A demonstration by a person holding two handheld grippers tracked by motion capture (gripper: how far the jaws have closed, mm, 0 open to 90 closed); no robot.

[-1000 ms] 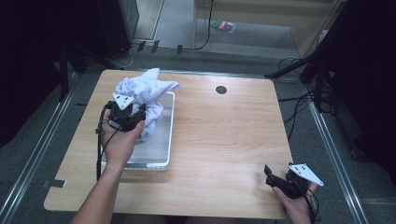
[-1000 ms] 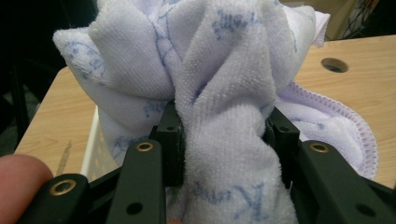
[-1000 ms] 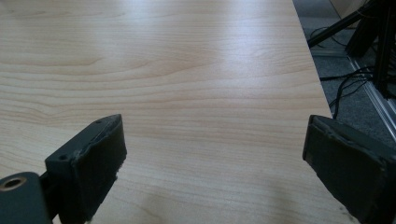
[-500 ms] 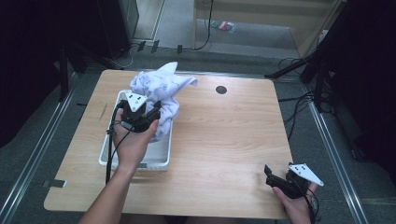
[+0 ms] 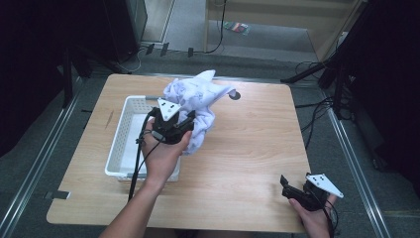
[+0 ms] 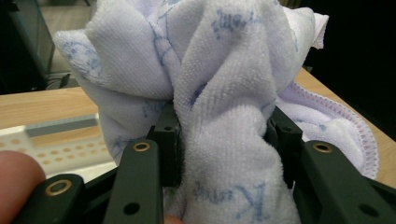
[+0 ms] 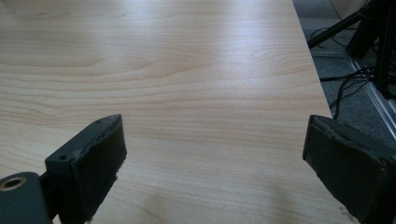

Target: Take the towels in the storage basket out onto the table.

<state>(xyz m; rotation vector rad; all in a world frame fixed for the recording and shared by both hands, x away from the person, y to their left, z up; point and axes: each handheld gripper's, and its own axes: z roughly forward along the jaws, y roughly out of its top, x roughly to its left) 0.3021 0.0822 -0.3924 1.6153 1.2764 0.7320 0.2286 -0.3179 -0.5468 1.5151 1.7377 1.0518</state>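
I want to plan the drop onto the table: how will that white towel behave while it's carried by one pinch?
Probably floppy: the towel bunches between the left gripper fingers and droops in folds. Its terry pile looks grippy, so slipping seems unlikely. It will likely land crumpled, not flat.

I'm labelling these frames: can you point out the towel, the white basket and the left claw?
towel [image 6: 224, 93], left gripper view, on the bunched fold above the jaws.
white basket [image 5: 118, 148], high view, on its left wall.
left claw [image 5: 184, 124], high view, at the fingertips, closed on the towel.

Left gripper clamps the white towel beside the basket.
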